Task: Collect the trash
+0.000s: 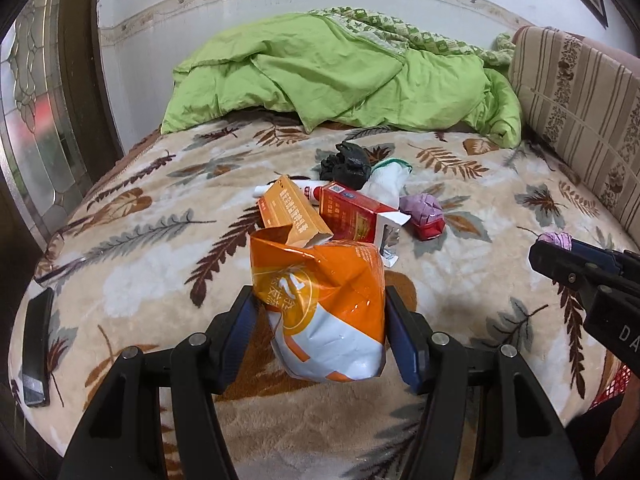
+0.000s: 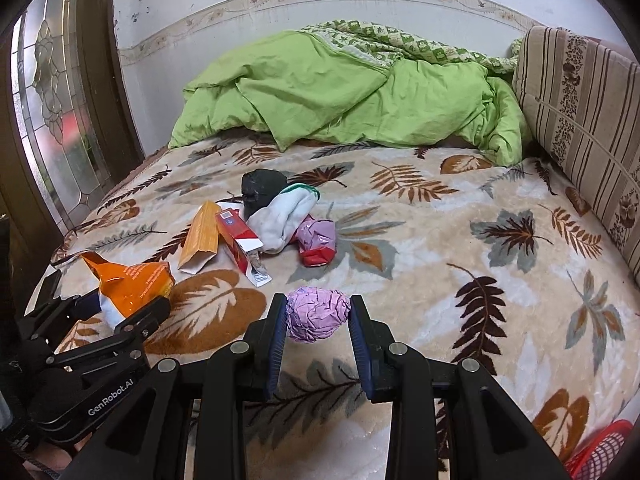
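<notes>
Left tongs (image 1: 320,316) clamped on orange-white bag (image 1: 324,308), held over the bed (image 1: 120,264). Right tongs (image 2: 319,316) clamped on crumpled purple wad (image 2: 318,314). Orange box (image 2: 200,236), red box (image 2: 236,236), white sock (image 2: 284,220) piled mid-bed beyond.

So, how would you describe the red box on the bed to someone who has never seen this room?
On the leaf-patterned blanket, find the trash pile in front of the green duvet. The red box lies between the orange box and the white sock; only it has an open white flap.
</notes>
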